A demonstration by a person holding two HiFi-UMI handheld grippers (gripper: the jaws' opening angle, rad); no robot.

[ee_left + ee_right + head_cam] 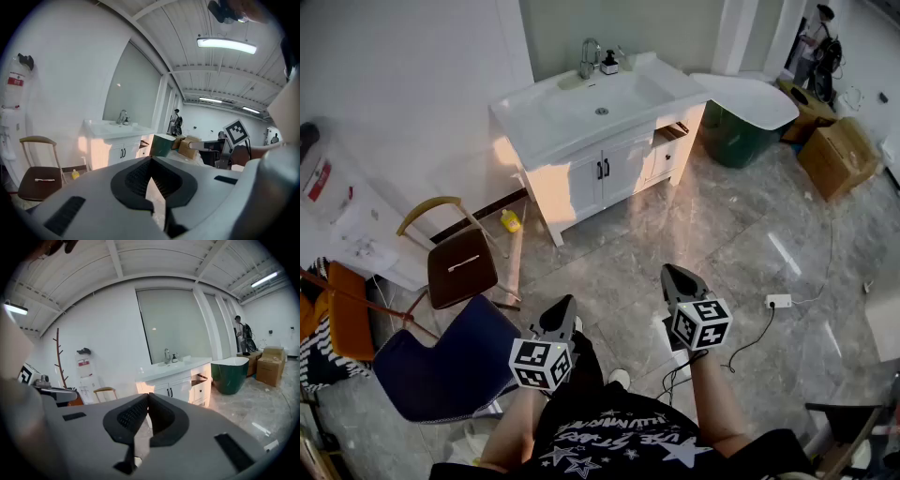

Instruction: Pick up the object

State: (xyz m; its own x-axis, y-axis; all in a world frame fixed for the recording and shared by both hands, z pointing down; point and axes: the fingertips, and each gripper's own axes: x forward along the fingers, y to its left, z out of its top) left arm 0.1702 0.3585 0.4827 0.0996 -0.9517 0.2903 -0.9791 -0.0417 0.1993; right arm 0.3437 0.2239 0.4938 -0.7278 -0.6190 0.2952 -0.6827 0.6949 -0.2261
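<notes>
As left tongs [565,302] and right tongs [667,270] press together empty, yellow bottle [512,221] far ahead.

Head view: high, steeply down over left gripper [566,302] and right gripper [668,270]. Both gripper views: low, level along jaws. All three share the distant white sink vanity cabinet [581,187] [110,149] [183,383].

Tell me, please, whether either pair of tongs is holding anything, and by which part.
Nothing is held. The left tongs and the right tongs are both shut, with nothing between their jaws.
</notes>
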